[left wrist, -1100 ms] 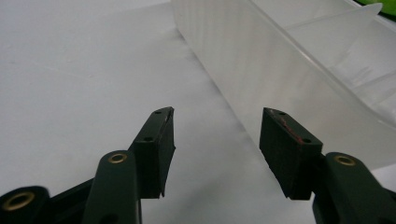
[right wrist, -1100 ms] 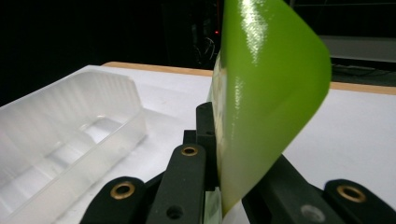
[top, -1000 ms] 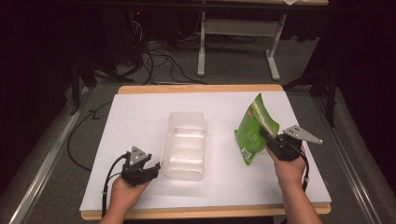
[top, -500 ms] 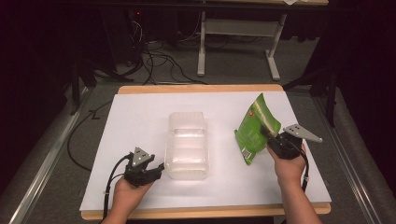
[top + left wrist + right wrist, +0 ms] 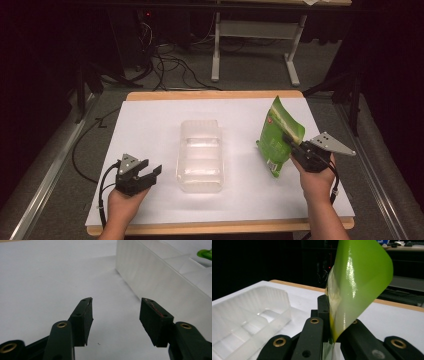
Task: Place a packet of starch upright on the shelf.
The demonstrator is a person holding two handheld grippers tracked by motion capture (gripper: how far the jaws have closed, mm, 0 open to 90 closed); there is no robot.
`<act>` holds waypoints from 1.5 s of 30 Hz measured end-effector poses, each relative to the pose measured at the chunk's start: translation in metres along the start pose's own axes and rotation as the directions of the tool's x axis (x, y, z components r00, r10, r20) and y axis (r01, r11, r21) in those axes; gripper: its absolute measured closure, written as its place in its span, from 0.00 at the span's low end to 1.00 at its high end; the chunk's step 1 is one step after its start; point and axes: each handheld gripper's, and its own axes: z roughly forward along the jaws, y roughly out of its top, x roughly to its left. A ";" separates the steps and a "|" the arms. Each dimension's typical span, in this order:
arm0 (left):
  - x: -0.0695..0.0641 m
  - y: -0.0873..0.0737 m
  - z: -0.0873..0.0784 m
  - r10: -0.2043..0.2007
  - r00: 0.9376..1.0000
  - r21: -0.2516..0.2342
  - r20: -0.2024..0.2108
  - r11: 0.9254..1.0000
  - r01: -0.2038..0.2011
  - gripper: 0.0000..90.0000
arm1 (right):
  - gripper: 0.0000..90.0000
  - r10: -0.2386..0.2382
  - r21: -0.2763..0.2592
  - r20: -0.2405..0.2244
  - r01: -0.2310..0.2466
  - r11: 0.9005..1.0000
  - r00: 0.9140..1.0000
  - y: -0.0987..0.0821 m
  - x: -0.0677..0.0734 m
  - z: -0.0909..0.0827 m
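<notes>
The right gripper pinches the pouch edge: light, floppy, slick, best held there. The left gripper gapes empty.

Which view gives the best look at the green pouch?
The high view: the whole green pouch shows there, clamped by the right gripper. The right gripper view shows its glossy back close up, cropped; the left gripper view catches a green sliver at the top right edge.

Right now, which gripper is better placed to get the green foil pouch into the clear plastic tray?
Probably the right. The right gripper is already shut on the green foil pouch, held up beside the clear plastic tray. The left gripper stands open and empty at the tray's other side.
</notes>
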 end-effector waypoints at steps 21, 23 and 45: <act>0.008 -0.001 -0.001 0.022 0.999 0.006 -0.030 1.000 -0.022 0.49 | 1.00 -0.076 -0.057 -0.209 0.065 0.996 0.975 0.023 0.044 0.004; 0.008 -0.001 -0.001 0.023 0.999 0.008 -0.029 1.000 -0.023 0.49 | 1.00 -0.079 -0.064 -0.226 0.066 0.996 0.971 0.026 0.047 0.005; 0.011 -0.001 -0.001 0.019 0.999 0.015 -0.031 1.000 -0.019 0.49 | 1.00 -0.117 -0.087 -0.531 0.083 0.993 0.839 0.052 0.114 0.057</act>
